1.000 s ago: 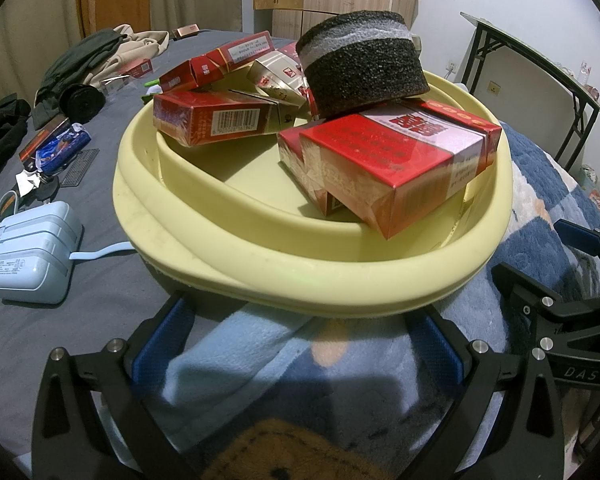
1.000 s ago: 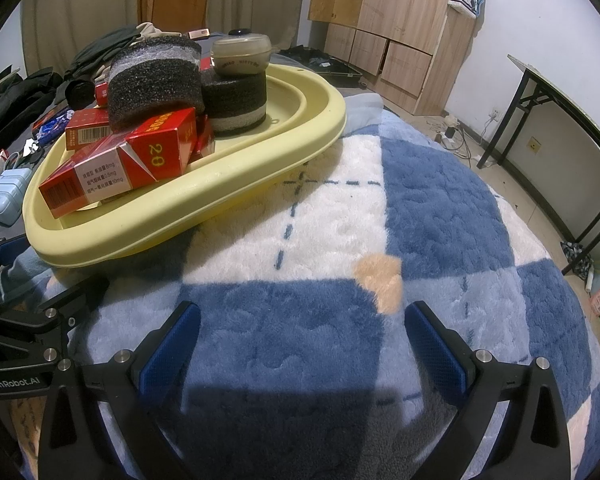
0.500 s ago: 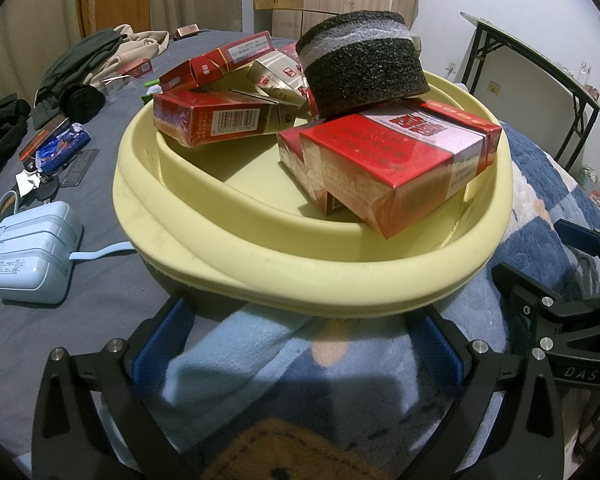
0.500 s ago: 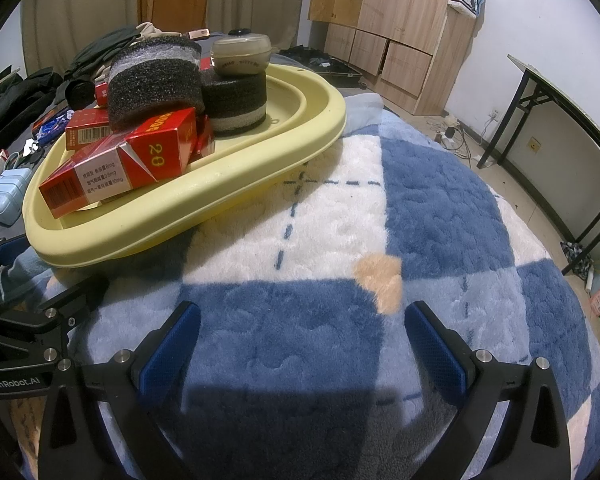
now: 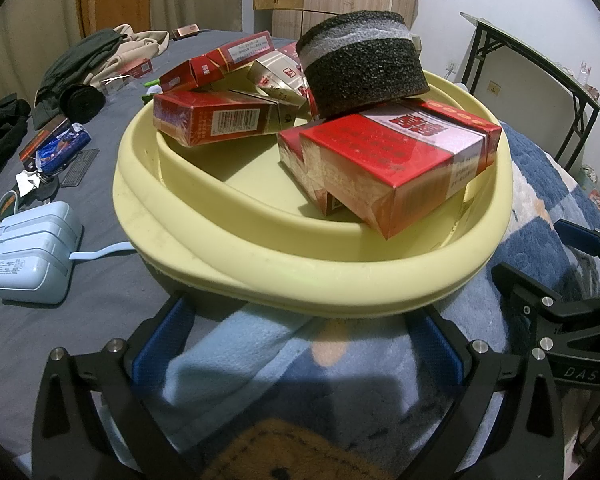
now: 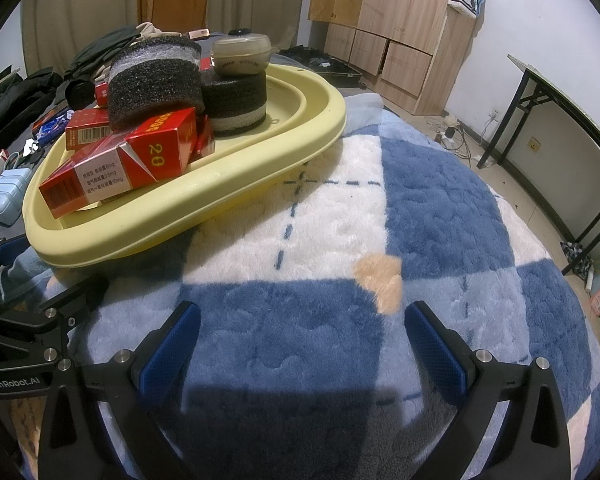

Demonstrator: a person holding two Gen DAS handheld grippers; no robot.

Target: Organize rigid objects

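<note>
**Hovering at basin rim, both jaws empty**

Sitting low over the blanket [image 6: 440, 208] on the bed, both tools are short of the yellow basin [image 5: 340, 276]. Left gripper [image 5: 296, 344]: jaws wide, nothing between them, basin's near rim just above and ahead, centre frame. Right gripper [image 6: 300, 340]: jaws wide, empty, only blanket ahead; basin is off to the upper left of its frame.

Key relation: the nearest red carton [image 5: 396, 168] lies straight ahead of the left jaws, just past the rim, right of centre. Its long axis runs diagonally, near corner overhanging the inner rim toward lower right, far end tucked under the black foam block [image 5: 364, 68] resting on it. Left is clearly nearer, by my read. In the right view the same carton sits well to the left, so the right tool would have to swing across. Lifting the carton risks tipping the foam block.

Other contents: second carton [image 5: 216, 120] at upper left, more red packs behind it, a second foam block [image 6: 236, 100] carrying a small lidded pot [image 6: 242, 54].

Readable text:
- "20" in yellow on the carton end, right view
- barcodes on both cartons
- Chinese print and "mg" figures, too small to trust
- "GenRobot.AI" on the left tool, "DAS" on the right
- pot lettering illegible
</note>
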